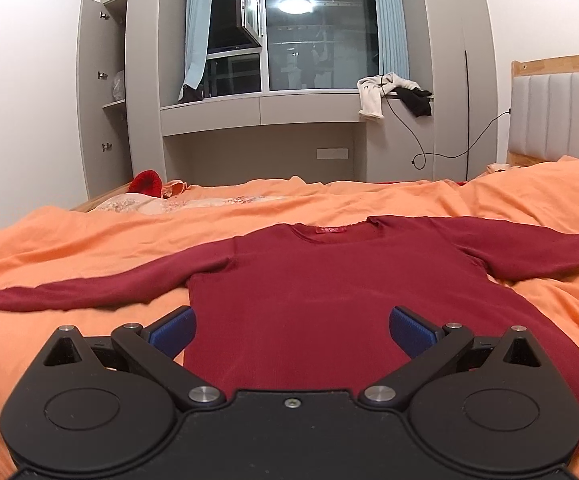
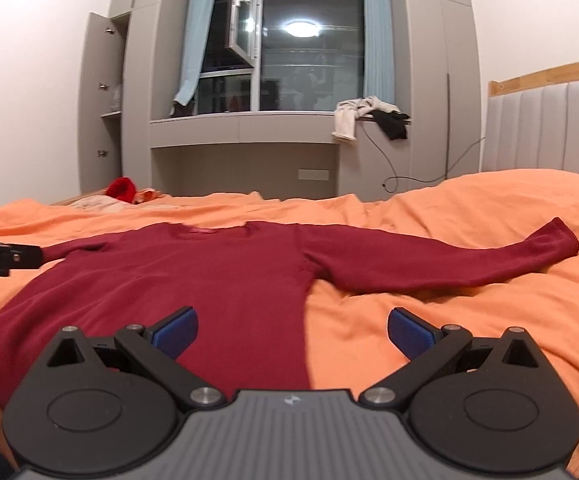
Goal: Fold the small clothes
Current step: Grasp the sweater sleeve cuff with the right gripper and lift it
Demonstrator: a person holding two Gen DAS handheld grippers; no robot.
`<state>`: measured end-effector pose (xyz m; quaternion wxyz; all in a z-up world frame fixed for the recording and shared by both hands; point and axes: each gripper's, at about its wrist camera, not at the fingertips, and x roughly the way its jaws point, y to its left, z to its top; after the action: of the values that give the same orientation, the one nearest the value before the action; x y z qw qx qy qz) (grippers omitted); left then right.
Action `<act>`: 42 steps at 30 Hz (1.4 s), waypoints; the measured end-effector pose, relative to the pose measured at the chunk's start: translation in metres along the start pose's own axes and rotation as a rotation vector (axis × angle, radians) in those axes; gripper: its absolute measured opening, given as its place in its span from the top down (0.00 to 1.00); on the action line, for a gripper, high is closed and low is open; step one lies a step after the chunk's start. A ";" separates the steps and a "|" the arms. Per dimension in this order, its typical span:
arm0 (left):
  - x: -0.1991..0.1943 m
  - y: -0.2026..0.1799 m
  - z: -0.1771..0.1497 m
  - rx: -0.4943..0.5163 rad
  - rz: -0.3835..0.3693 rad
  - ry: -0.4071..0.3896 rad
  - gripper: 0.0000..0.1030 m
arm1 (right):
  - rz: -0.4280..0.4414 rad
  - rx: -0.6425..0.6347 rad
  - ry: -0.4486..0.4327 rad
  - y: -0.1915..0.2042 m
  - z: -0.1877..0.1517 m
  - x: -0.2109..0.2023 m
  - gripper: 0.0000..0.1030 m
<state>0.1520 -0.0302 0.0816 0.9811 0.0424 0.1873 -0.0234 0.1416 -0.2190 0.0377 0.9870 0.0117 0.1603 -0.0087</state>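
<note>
A dark red long-sleeved knit sweater [image 1: 309,300] lies flat, sleeves outstretched, on an orange bed cover [image 1: 89,248]; left claw [image 1: 292,330] and right claw [image 2: 292,330], both spread and empty, should each pinch a near hem corner evenly.

The sweater's [image 1: 309,300] hem hides behind the left hand-held gripper [image 1: 292,330]; its right cuff is cropped.

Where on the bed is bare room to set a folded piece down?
Bare orange duvet lies below the sweater's right sleeve, beside the sweater body, and below the left sleeve. The far left corner is crowded: red item and floral fabric.
</note>
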 end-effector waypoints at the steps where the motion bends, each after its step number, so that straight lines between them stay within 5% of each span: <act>1: 0.006 -0.001 0.003 0.004 0.003 0.003 0.00 | -0.008 0.005 0.005 -0.004 0.002 0.007 0.00; 11: 0.077 -0.011 0.030 0.065 -0.009 0.033 0.00 | -0.053 0.039 0.038 -0.042 0.015 0.074 0.00; 19: 0.126 -0.004 0.026 0.034 -0.018 0.079 0.00 | -0.159 0.172 -0.091 -0.115 0.029 0.108 0.00; 31: 0.158 0.000 0.007 0.028 -0.035 0.136 0.00 | -0.499 0.415 -0.073 -0.242 0.028 0.165 0.00; 36: 0.162 0.001 0.008 0.022 -0.052 0.155 0.00 | -0.521 0.506 -0.111 -0.269 0.025 0.173 0.02; 38: 0.162 0.002 0.011 0.013 -0.064 0.154 0.00 | -0.526 0.498 -0.121 -0.272 0.025 0.176 0.12; 42: 0.156 0.014 0.020 -0.023 -0.073 0.124 0.00 | -0.567 0.552 -0.109 -0.282 0.027 0.188 0.60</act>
<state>0.3047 -0.0223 0.0434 0.9665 0.0258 0.2494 -0.0544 0.3223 -0.5045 -0.0021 0.9122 0.2313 0.0963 -0.3241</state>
